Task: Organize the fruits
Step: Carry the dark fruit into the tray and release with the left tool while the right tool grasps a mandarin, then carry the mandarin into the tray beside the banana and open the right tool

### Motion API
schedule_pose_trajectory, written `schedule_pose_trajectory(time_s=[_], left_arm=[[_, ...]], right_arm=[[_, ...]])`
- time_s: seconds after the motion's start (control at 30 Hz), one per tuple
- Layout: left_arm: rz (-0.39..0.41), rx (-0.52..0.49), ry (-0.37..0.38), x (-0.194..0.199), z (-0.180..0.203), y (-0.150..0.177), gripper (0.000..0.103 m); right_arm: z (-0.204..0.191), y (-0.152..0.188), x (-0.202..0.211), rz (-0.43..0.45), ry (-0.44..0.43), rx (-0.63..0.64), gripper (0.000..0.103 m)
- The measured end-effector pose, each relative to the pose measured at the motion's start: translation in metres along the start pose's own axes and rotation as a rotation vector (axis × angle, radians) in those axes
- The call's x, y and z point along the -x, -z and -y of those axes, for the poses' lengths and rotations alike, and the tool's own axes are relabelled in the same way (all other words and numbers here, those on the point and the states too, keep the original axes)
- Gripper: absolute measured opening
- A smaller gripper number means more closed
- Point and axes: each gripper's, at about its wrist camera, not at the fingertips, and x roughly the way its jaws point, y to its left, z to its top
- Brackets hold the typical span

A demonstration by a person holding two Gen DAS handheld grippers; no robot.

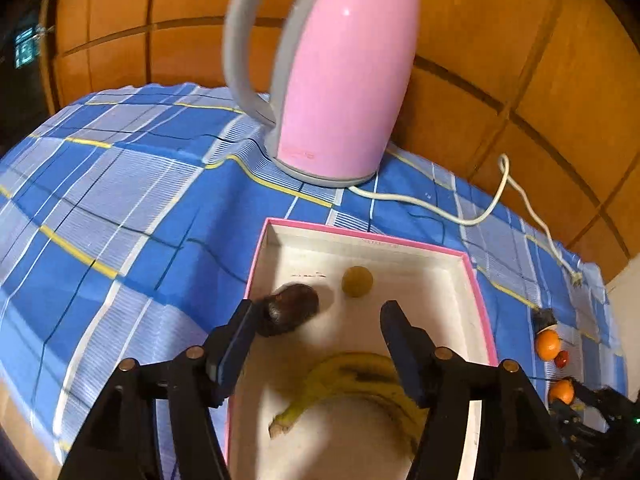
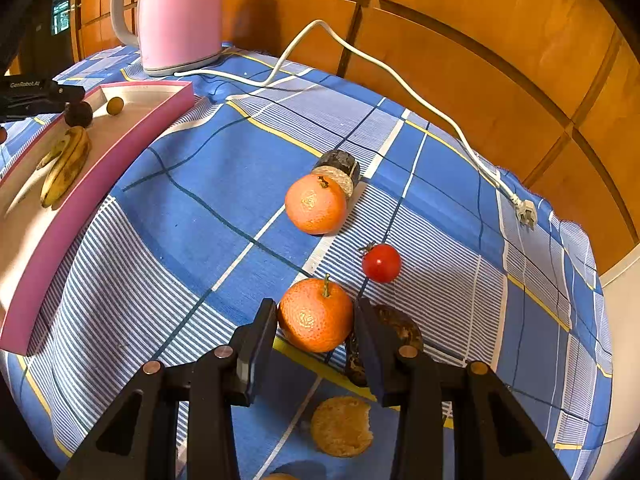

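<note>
Right gripper (image 2: 316,320): jaws clamped on a round, dimpled orange (image 2: 314,316) resting on checked cloth (image 2: 180,240). Left gripper (image 1: 318,320): jaws apart above the pink-rimmed tray (image 1: 476,280), beside a dark wrinkled fruit (image 1: 292,306); curved bananas (image 1: 360,376) lie near.

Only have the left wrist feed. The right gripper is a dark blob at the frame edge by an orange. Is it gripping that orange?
Observer: Yes. The right gripper has both pads against the sides of the nearer orange.
Operator: Anything crowding the fingers?
Observer: A dark brown fruit piece lies right behind the right-hand finger, partly hidden by it.
Operator: Anything nearer the camera?
Observer: A flat tan disc lies on the cloth below the jaws, apart from the orange.
</note>
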Motion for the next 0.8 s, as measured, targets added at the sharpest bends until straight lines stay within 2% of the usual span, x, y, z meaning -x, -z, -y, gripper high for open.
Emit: schedule_pose_trajectory(time_s=[0.13,0.37,0.8], left_arm=[[0.035,-0.014,-0.059,0.026,0.01,0.024,0.065],[0.031,-0.085,-0.057,0.06,0.031,0.072,0.065],[0.03,-0.138,-0.046,0.082,0.046,0.102,0.067]], right_arm=[[0.0,0.0,0.0,0.005,0.003,-0.009,0.04],[0.0,0.001,0.002,0.009,0.017,-0.035,0.039],[-0.01,0.006,0.013,0.021,-0.034,-0.092,0.039]])
